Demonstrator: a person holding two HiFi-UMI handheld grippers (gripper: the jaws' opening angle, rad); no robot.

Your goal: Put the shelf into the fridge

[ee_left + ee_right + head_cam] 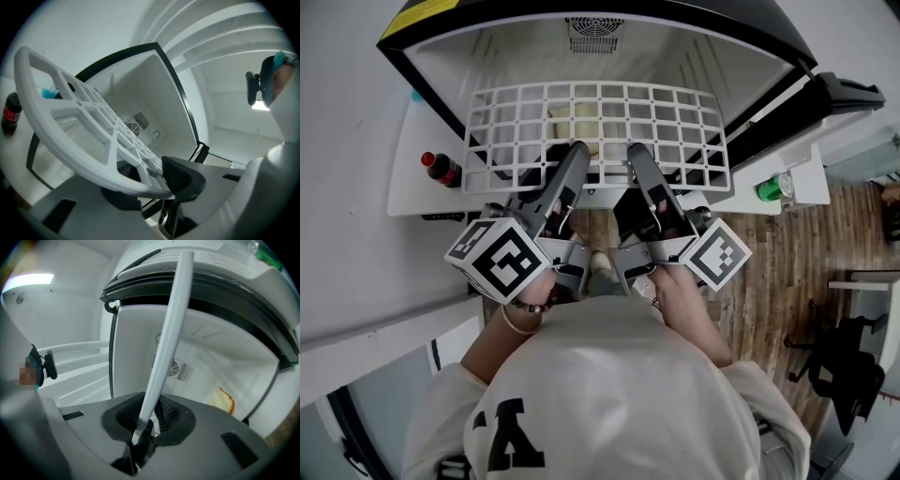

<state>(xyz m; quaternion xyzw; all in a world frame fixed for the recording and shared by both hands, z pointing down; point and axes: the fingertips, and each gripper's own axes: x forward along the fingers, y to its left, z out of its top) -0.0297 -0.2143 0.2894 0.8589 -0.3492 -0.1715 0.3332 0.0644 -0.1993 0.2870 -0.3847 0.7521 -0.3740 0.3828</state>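
Observation:
A white grid shelf (pixel 598 131) is held level in front of the open fridge (pixel 600 42), its far part over the fridge's mouth. My left gripper (pixel 577 156) is shut on the shelf's near rim left of the middle. My right gripper (pixel 636 157) is shut on the same rim just to the right. In the left gripper view the shelf (pixel 89 126) runs up and left from the jaws (pixel 161 185). The right gripper view shows the shelf (pixel 166 338) edge-on, pinched between the pads (pixel 140 427). The white fridge interior (pixel 211 362) with its round vent lies beyond.
A cola bottle (pixel 441 169) lies in the open door's rack at the left, and a green-capped bottle (pixel 775 187) at the right. A yellowish food item (pixel 224 401) sits inside the fridge. Wooden floor (pixel 787 281) and a black chair (pixel 848 366) are at the right.

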